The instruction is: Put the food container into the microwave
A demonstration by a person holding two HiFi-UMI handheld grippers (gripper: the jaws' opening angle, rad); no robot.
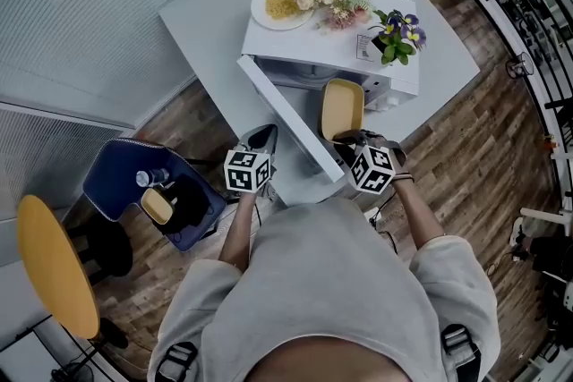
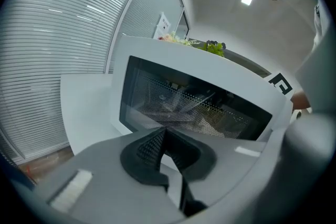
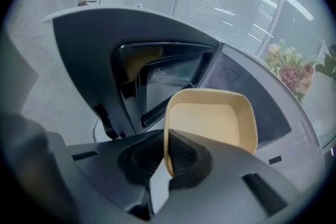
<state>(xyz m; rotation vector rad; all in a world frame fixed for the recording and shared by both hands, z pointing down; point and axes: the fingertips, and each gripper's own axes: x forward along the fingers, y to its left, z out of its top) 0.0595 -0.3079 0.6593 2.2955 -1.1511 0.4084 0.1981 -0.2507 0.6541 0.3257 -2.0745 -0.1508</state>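
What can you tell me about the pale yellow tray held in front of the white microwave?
The pale yellow rectangular food container looks like plastic, shallow, with rounded corners. It is empty and lidless, open side up. The right gripper pinches its near wall between shut jaws; nothing else touches it. It hangs before the open white microwave, not yet inside.
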